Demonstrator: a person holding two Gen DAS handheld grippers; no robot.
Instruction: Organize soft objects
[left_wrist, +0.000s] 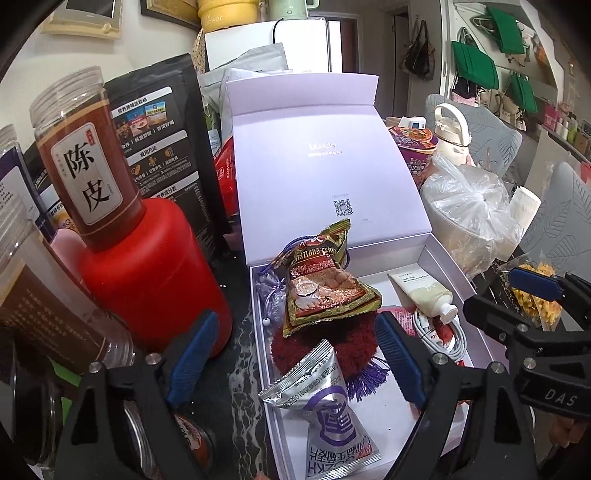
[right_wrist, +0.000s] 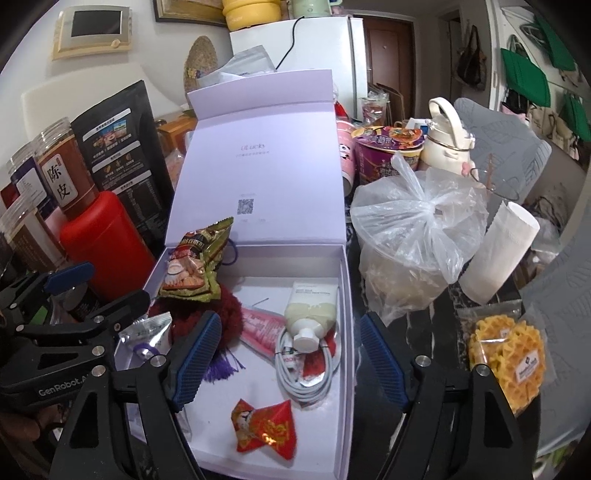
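An open white gift box (right_wrist: 325, 424) with its lid up holds soft things: a gold-green cereal packet (left_wrist: 325, 284) on a dark red fluffy item (left_wrist: 325, 350), a cream tube (right_wrist: 314, 310), a coiled white cable (right_wrist: 306, 373) and a pink sachet (right_wrist: 262, 325). My left gripper (left_wrist: 297, 321) is open over the box's near left part. A silver packet (left_wrist: 325, 402) lies loose between its fingers, untouched. My right gripper (right_wrist: 290, 321) is open above the box's right half. A red packet (right_wrist: 264, 432) rests on the box floor below it, apart from the pads.
Left of the box stand a red canister (left_wrist: 147, 280), a labelled jar (left_wrist: 77, 162) and a black pouch (left_wrist: 162, 147). On the right lie a knotted plastic bag (right_wrist: 417, 236), a paper roll (right_wrist: 498, 254) and a bagged yellow waffle snack (right_wrist: 506, 362). A noodle cup (right_wrist: 388, 155) stands behind.
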